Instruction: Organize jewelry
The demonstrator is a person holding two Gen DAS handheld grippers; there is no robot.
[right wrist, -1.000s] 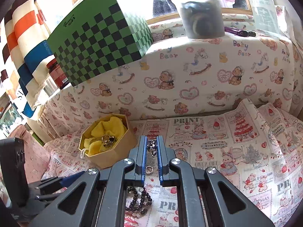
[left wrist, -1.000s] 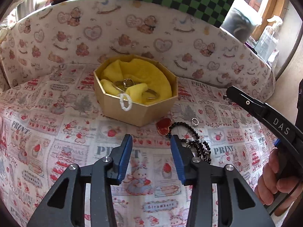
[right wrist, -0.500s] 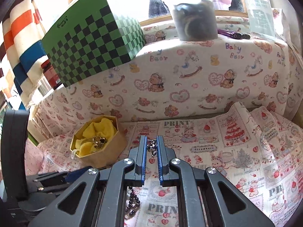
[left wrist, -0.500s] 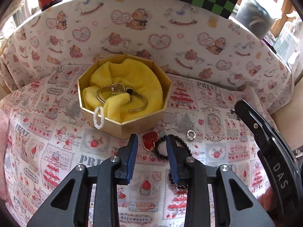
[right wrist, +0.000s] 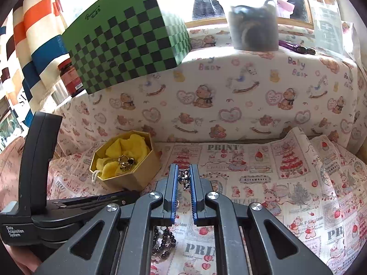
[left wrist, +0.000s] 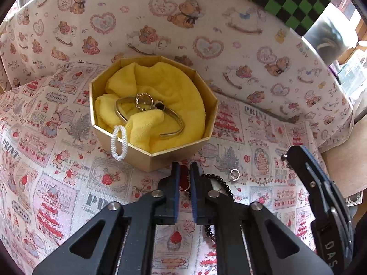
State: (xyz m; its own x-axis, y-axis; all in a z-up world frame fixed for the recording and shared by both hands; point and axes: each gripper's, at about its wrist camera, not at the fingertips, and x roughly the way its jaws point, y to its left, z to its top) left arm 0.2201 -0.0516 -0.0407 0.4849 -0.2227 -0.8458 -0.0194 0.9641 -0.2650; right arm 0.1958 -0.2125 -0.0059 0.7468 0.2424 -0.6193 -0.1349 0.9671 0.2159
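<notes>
Both tongs loaded beside the gold octagonal box (left wrist: 174, 158).
Left tongs (left wrist: 183, 178) clamped on red heart pendant (left wrist: 183, 177), right tongs (right wrist: 183, 178) on silver chain piece (right wrist: 184, 178) (likely box-bound); silver ring (left wrist: 234, 174) loose.

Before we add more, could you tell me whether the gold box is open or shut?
Open: the gold box has no lid, so its yellow cloth shows.

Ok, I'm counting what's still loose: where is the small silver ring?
In the left wrist view the silver ring lies on the printed cloth, right of the left gripper, beside the black beads.
</notes>
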